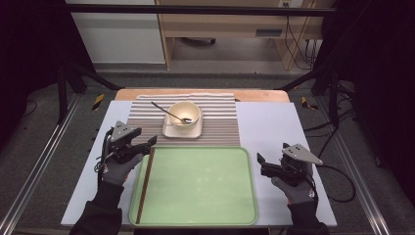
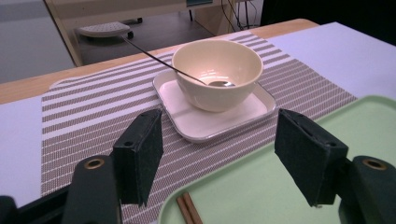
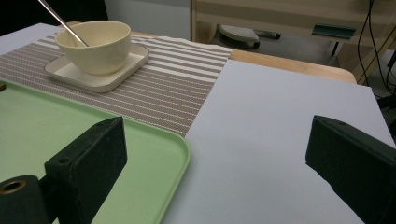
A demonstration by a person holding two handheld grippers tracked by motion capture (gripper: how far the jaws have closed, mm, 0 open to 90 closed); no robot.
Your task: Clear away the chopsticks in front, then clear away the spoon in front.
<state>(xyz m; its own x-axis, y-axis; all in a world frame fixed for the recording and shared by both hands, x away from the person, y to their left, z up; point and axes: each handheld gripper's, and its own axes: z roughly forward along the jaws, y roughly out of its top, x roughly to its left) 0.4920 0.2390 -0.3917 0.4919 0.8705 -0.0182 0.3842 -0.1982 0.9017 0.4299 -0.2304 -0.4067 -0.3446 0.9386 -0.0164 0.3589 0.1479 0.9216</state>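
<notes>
1. We see the chopsticks [image 1: 146,183] lying in the green tray [image 1: 205,215] along its left edge, long axis running near to far.
2. Our left hand-held gripper [image 1: 149,143] hovers wide over their far tips, empty.
3. Our right hand-held gripper [image 1: 260,164] gapes, empty.
4. Beyond, the bowl [image 1: 184,114] holds a spoon [image 1: 169,113].

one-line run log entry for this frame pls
left gripper: jaws open, empty, above chopsticks | chopsticks: in green tray, left edge | right gripper: jaws open, empty | bowl: spoon inside, on square plate
</notes>
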